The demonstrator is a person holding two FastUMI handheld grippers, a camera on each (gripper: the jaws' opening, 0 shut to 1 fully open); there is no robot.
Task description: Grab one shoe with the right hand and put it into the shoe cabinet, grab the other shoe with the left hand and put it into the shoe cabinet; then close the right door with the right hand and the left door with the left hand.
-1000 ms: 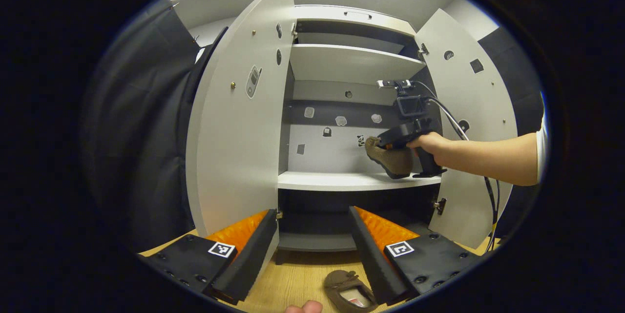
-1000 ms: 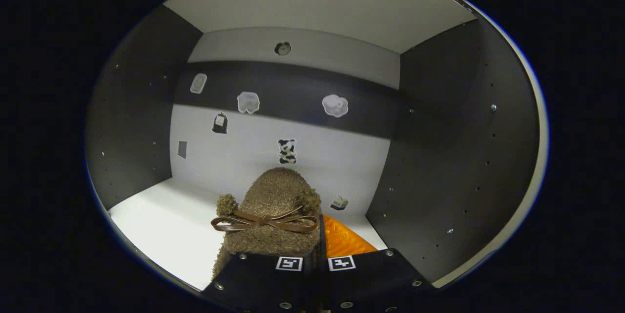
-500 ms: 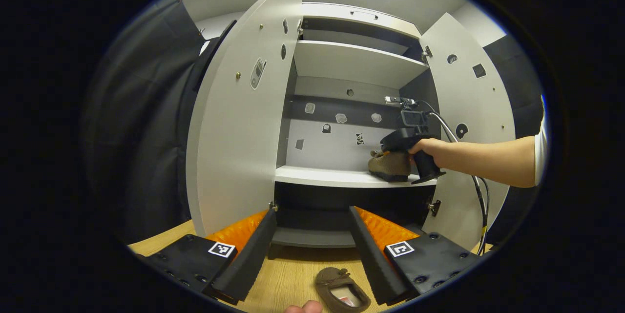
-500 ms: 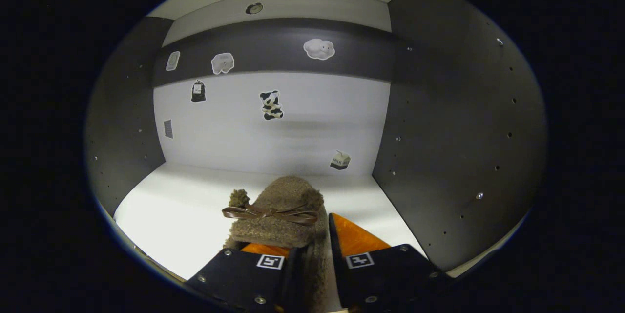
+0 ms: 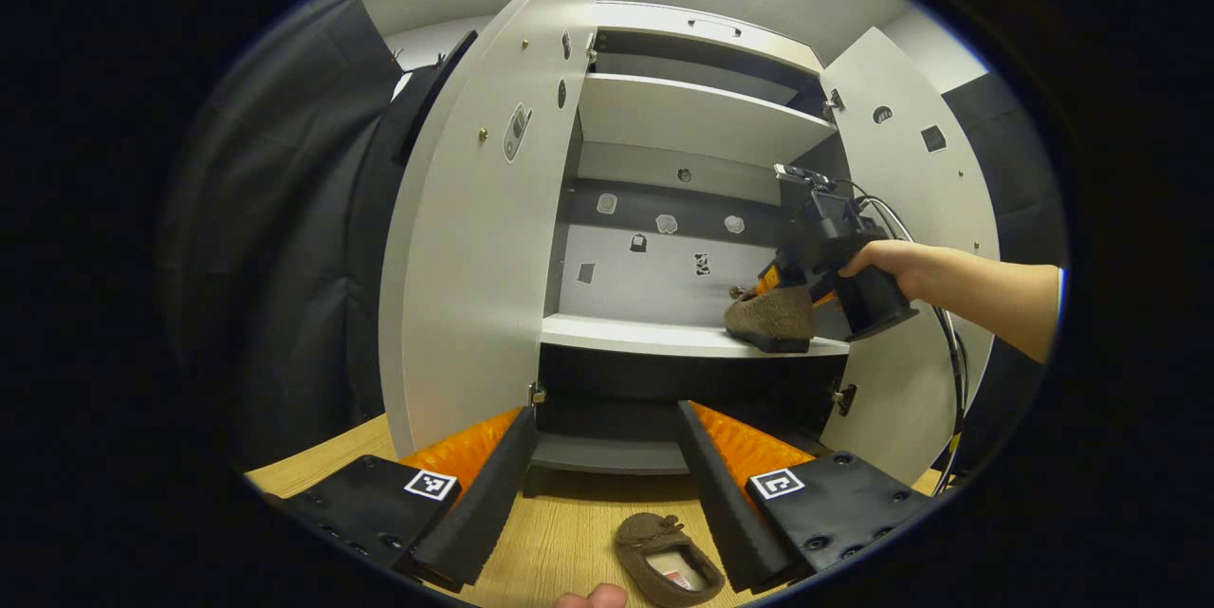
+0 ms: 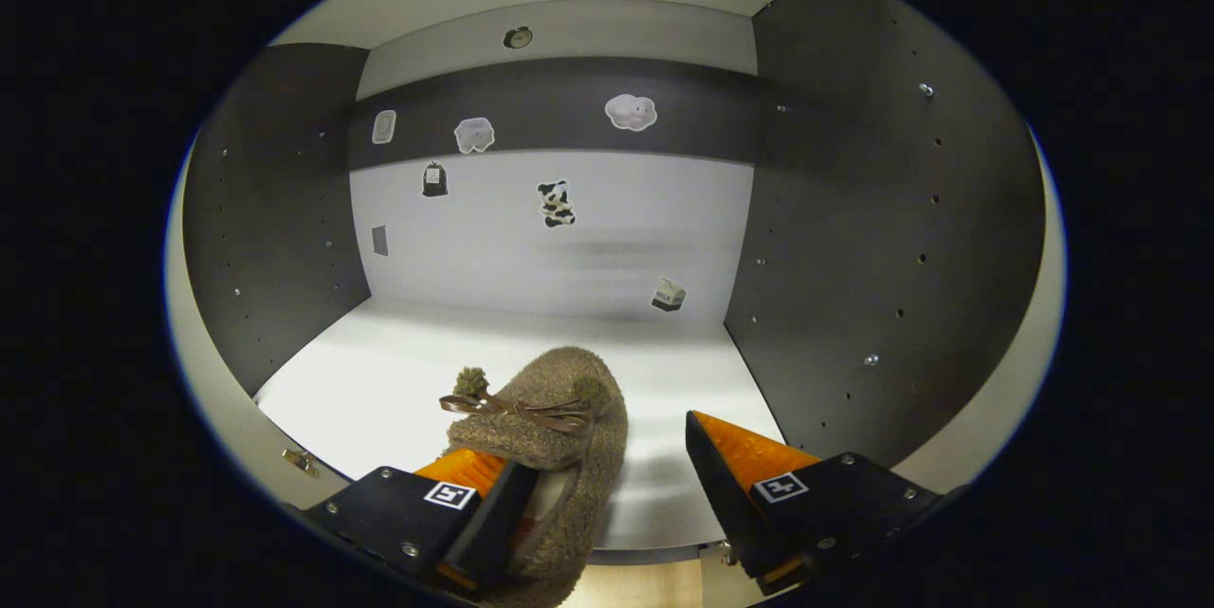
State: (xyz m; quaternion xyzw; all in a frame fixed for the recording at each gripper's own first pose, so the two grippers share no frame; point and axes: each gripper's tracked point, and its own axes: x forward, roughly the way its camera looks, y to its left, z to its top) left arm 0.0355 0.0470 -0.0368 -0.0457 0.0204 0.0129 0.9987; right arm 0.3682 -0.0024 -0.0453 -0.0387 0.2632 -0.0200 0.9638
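Observation:
A brown fuzzy shoe with a bow (image 6: 560,404) rests on the white middle shelf (image 6: 379,371) of the shoe cabinet, near its right wall. My right gripper (image 6: 602,451) stands open just behind it, with its left finger at the shoe's opening and its right finger apart from the shoe. In the left gripper view the same shoe (image 5: 770,319) sits at the shelf's right end, and a hand holds the right gripper (image 5: 782,278) over its heel. The other brown shoe (image 5: 667,570) lies on the wooden floor. My left gripper (image 5: 607,470) is open above it, holding nothing.
Both cabinet doors stand wide open: the left door (image 5: 474,238) and the right door (image 5: 920,210). A cable hangs from the right gripper beside the right door. The cabinet has an upper shelf (image 5: 692,115) and a dark lower bay (image 5: 607,437). A black cloth wall stands to the left.
The right gripper lowered the shoe onto the middle shelf, opened and drew back a little. The left gripper stayed open and shifted only slightly.

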